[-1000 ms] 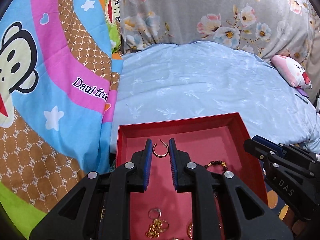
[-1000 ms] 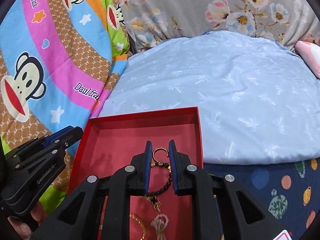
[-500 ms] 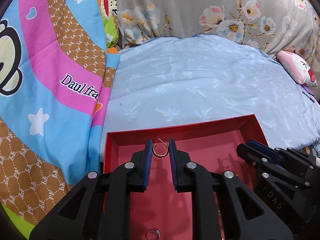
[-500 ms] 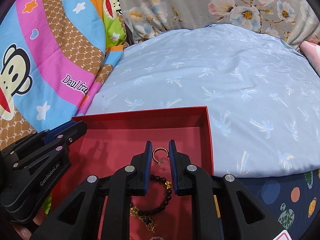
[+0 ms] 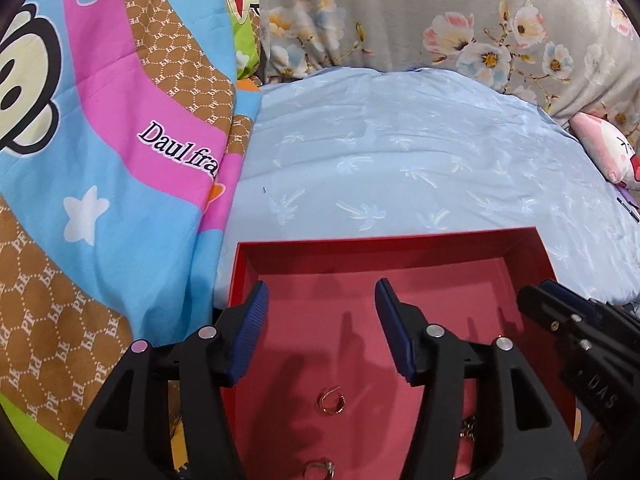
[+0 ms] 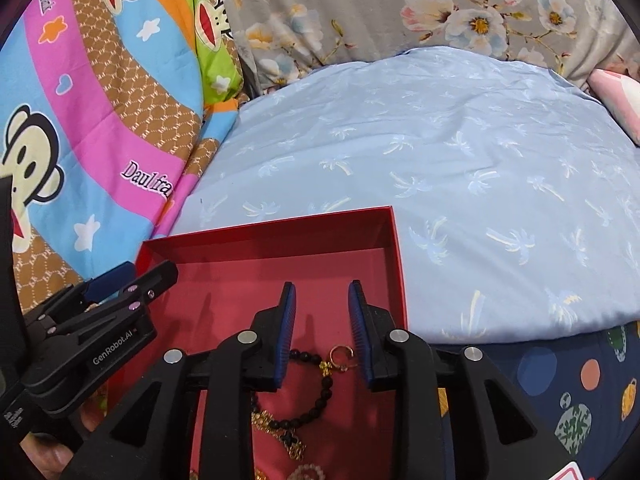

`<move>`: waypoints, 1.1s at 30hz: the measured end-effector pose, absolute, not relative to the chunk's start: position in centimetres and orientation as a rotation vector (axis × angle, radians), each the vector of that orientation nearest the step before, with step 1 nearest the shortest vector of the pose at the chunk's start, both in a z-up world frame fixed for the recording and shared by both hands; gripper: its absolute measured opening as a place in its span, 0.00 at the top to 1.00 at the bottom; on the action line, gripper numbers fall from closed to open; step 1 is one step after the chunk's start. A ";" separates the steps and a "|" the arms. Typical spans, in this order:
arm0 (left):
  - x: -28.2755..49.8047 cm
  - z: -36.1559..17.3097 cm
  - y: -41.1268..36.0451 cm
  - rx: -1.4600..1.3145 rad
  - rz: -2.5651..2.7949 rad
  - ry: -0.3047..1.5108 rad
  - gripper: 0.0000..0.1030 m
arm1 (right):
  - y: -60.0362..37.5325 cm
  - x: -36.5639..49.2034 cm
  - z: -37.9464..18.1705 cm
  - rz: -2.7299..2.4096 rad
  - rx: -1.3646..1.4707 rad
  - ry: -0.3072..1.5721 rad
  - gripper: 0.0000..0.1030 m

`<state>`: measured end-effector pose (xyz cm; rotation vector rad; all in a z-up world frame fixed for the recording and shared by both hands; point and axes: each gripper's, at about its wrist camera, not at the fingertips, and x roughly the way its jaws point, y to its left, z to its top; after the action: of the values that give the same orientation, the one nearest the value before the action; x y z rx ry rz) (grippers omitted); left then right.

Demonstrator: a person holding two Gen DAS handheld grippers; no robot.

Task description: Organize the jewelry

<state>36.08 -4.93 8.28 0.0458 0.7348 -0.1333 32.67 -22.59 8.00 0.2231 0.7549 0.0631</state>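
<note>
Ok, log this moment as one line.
left tool: open, empty | right tool: open, empty | gold hoop earrings: lying in red box | bead bracelet: in box

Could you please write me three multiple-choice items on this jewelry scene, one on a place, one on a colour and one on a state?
1. Where does the gold hoop earring lie in the left wrist view?
A. on the blue bedsheet
B. on the floor of the red box
C. clamped in the tongs

2. What colour are the beads of the bracelet under the right tongs?
A. black
B. white
C. green

3. How do the left tongs stand?
A. shut on an earring
B. open, holding nothing
C. shut on a bracelet

Answers: 1 B, the hoop rests on the box's pink-red floor below the fingers. 2 A, the beads look black against the red. 3 B, the blue pads stand wide apart with only bare box floor between them.
</note>
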 end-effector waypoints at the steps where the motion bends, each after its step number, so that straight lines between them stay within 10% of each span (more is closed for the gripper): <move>1: 35.4 8.4 -4.8 0.052 -0.130 0.727 0.48 | -22.7 32.0 8.2 0.066 0.231 0.750 0.74; 33: 22.8 7.1 -1.9 0.082 -0.151 0.760 0.41 | -18.9 18.8 7.8 0.042 0.148 0.742 0.64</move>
<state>22.82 -1.94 7.06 0.0818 0.7603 -0.1514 18.79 -18.90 7.76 0.1484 0.7420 0.0418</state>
